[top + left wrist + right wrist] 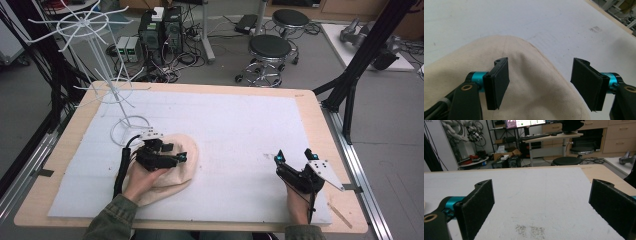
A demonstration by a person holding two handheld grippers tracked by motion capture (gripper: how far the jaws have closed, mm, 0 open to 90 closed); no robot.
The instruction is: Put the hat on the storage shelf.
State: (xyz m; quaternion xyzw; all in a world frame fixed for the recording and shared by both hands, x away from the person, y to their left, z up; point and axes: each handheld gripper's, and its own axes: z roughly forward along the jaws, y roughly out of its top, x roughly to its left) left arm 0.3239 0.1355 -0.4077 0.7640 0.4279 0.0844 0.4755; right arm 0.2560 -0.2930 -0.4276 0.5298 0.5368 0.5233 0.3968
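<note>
The left gripper (540,85) hangs low over one cream-coloured beanie (529,100), its two jaws spread wide with the cloth under and between them; the pads do not press on it, so it holds nothing. In the high view this left gripper (175,152) sits over the beanie (187,172), which lies flat on the one white foam mat (240,125) at the near left of the table (310,100). Just beyond the beanie stands one white wire rack (107,75), its ring foot on the mat. The right gripper (295,155) rests well apart at the near right, its two jaws also wide and empty over bare mat (536,195). Behind the table stand two round black stools (270,47).
</note>
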